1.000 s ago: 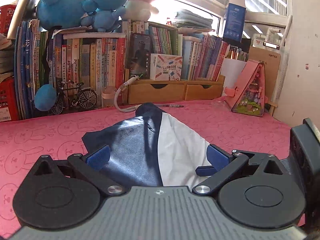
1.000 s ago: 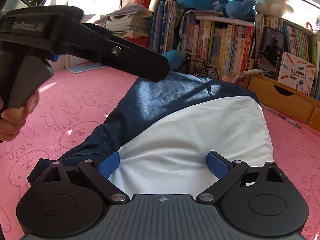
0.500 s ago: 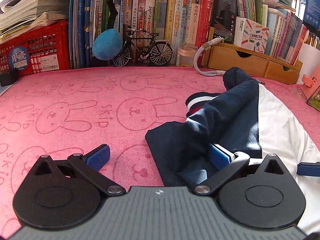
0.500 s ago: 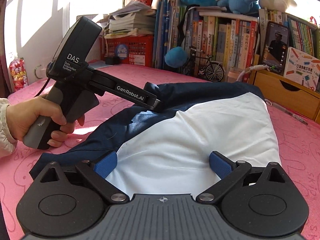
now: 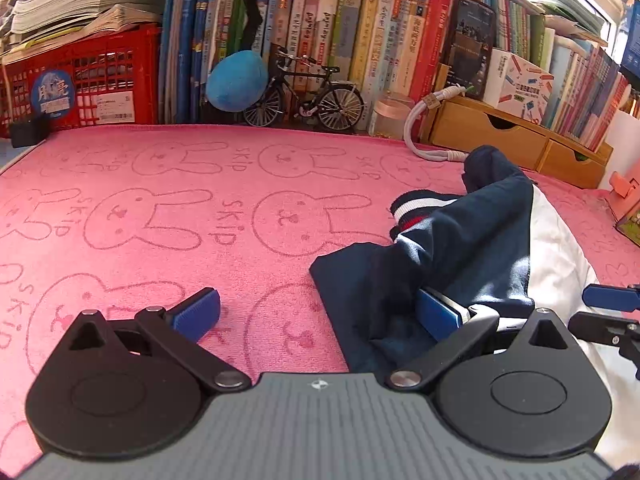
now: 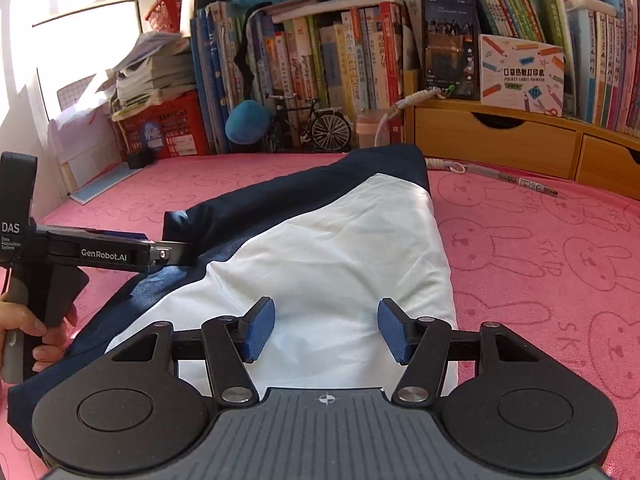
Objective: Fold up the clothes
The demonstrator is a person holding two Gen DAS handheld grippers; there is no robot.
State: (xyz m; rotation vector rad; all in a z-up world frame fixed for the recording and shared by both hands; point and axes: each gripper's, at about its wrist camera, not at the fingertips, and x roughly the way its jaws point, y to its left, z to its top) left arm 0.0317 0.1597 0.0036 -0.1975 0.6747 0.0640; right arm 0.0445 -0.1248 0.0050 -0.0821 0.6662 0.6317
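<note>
Right tongs (image 6: pixel 326 330) narrowing since earlier frame, closing over white panel, nothing pinched; left tongs (image 5: pixel 316 314) gaping wide. Jacket (image 6: pixel 320 248) lying on pink counter (image 5: pixel 160 208) (soft, slippery; I'm gripping hem).

The garment (image 6: pixel 332 248) lies on the mat (image 6: pixel 540 264), under and ahead of the right gripper (image 6: pixel 326 330). The left gripper (image 5: pixel 316 314) sits at the garment's left edge. Beyond both, books (image 6: pixel 344 68) stand behind a model bicycle (image 5: pixel 306 94).
</note>
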